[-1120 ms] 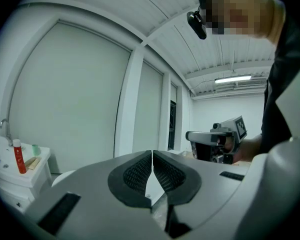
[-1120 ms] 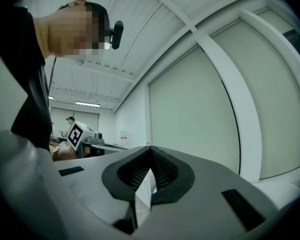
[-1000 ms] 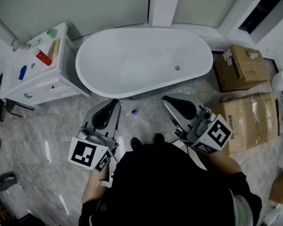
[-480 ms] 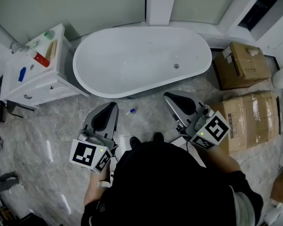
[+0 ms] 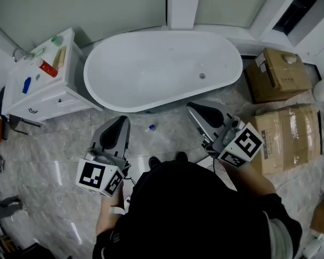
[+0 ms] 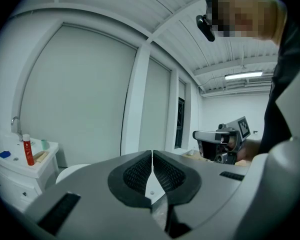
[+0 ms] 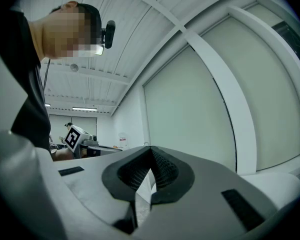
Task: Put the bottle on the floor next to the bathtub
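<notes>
A small pale bottle with a blue cap (image 5: pixel 151 127) lies on the marble floor just in front of the white bathtub (image 5: pixel 124 93). It sits between my two grippers, and neither touches it. My left gripper (image 5: pixel 121 121) (image 6: pixel 152 155) is held to the bottle's left, raised and pointing toward the tub, shut with nothing in it. To the bottle's right, my right gripper (image 5: pixel 191 107) (image 7: pixel 150 153) is also shut and holds nothing. Neither gripper view shows the bottle.
A white vanity (image 5: pixel 21 99) at the left carries a red bottle (image 5: pixel 48 68), a blue item and a green cup. Cardboard boxes (image 5: pixel 283 136) are stacked at the right. A white pillar (image 5: pixel 181 4) rises behind the tub. My shoes (image 5: pixel 167 159) stand just behind the bottle.
My left gripper has drifted left, away from the bottle. The right gripper has barely shifted. The bottle has stayed in place on the floor.
</notes>
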`<state>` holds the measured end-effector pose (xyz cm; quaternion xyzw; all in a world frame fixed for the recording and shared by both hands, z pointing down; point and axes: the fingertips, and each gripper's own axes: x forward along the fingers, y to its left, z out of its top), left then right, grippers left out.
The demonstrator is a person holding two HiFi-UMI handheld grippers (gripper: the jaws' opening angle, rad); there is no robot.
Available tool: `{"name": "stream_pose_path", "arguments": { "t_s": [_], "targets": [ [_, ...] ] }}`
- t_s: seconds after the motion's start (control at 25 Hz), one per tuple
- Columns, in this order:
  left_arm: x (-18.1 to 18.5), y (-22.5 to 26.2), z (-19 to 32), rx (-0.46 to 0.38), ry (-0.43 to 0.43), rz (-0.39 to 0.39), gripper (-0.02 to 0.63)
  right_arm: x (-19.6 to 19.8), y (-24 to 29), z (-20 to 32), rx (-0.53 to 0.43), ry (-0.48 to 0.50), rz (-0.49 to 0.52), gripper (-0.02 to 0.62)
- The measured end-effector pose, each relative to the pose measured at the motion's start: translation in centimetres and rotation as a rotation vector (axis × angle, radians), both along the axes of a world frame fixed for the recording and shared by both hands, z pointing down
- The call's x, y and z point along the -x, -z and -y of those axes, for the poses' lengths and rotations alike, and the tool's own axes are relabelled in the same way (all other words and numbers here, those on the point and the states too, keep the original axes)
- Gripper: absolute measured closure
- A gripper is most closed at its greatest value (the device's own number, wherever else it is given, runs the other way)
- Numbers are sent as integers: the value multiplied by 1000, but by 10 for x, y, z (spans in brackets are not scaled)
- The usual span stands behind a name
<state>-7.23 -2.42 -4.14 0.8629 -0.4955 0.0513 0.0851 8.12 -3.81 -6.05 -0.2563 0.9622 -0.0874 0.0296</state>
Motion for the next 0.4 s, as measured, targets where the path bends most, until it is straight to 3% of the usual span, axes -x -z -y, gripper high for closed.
{"name": "stream_pose_path", "arguments": {
  "t_s": [0.4],
  "targets": [
    [-5,-9,-6,23,6,-22,584,-3,-8,-6,24,14,14,568]
  ]
}}
